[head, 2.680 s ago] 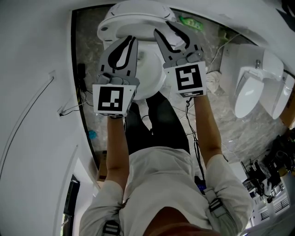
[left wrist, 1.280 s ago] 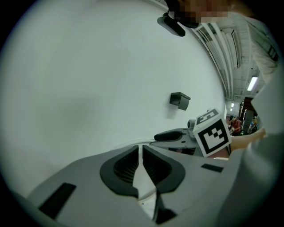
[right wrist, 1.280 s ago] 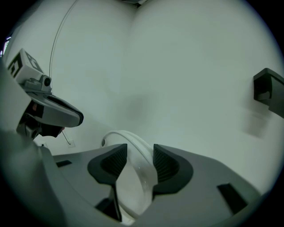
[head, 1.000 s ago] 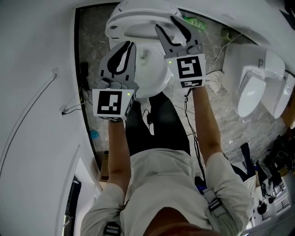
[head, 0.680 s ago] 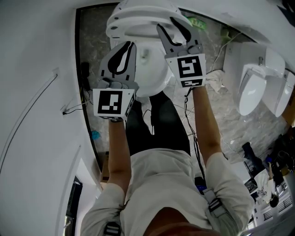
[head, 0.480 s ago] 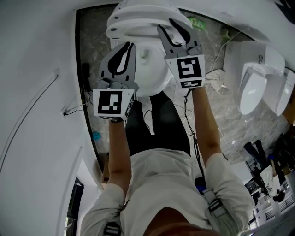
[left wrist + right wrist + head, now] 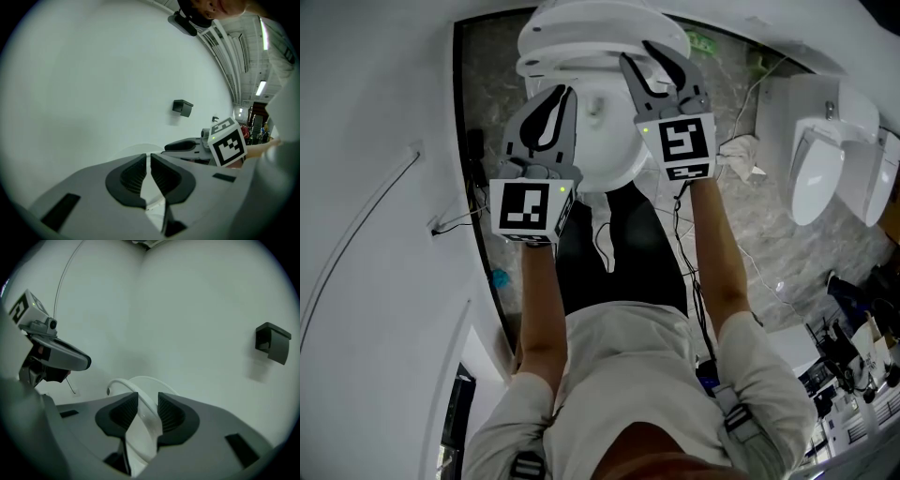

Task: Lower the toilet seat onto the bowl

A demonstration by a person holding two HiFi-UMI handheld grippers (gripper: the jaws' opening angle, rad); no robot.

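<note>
The white toilet [image 7: 602,141] stands at the top of the head view, its seat [image 7: 581,58] raised against the lid. My right gripper [image 7: 649,58] reaches to the seat's right edge. In the right gripper view the seat's white rim [image 7: 124,380] runs between the pads of that gripper [image 7: 144,401]. Its jaws have just been closing, and the pads now lie against the rim on both sides. My left gripper [image 7: 564,92] hovers over the bowl's left side. It is shut with nothing in it, and its pads meet in the left gripper view [image 7: 149,157].
A white urinal [image 7: 820,159] hangs on the wall at the right. A crumpled cloth [image 7: 741,155] and cables [image 7: 600,246] lie on the marbled floor beside the toilet. White walls close in on the left. A black box [image 7: 272,342] is mounted on the wall.
The right gripper's jaws have narrowed onto the seat rim. Both grippers have edged slightly toward the toilet. The left gripper stays shut.
</note>
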